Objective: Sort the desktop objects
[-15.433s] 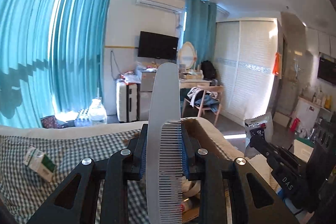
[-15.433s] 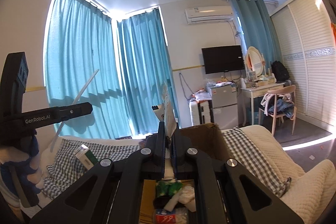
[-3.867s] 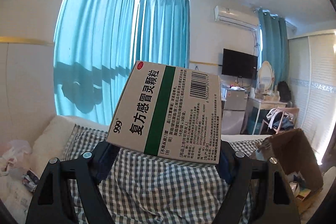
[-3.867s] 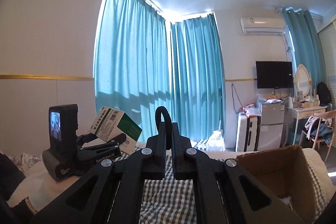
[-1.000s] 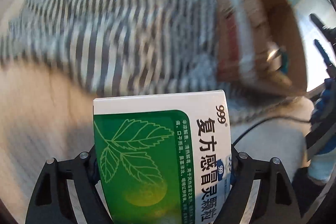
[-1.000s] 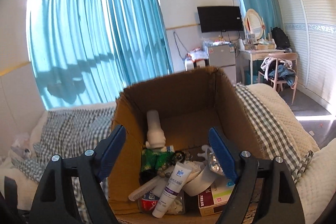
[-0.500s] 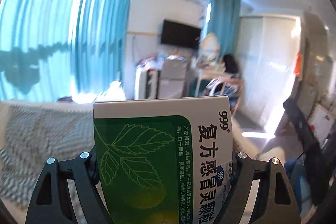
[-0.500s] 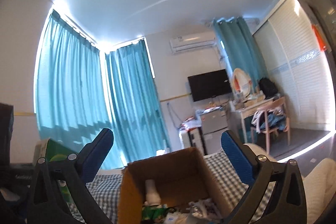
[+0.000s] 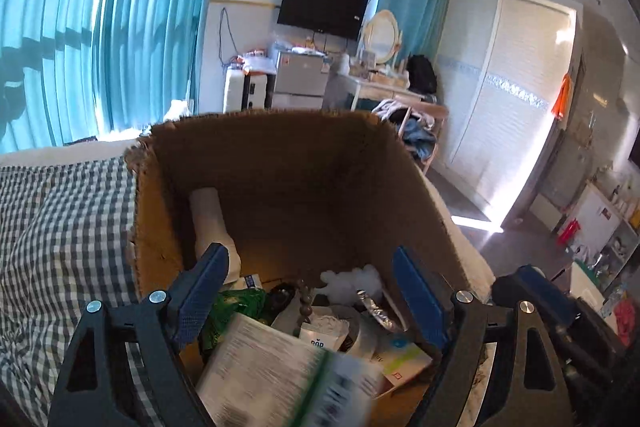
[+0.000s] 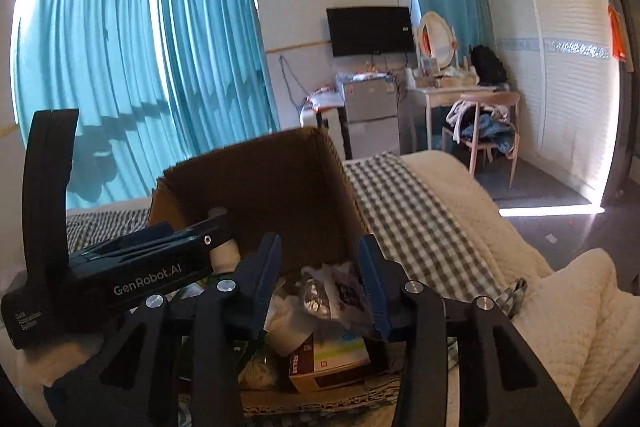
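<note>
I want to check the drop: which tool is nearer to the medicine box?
Left. The left tool is open directly above the blurred medicine box in the carton; the right tool, closing on nothing, is beside it.

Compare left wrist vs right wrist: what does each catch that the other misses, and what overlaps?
Left wrist only: the blurred medicine box below its open fingers, over the carton's contents, and shelves at far right.

Right wrist only: the left gripper seen from the side, the right gripper closing on nothing, the cream blanket.

Both: cardboard carton, white bottle inside, checked cover, teal curtains, TV.
</note>
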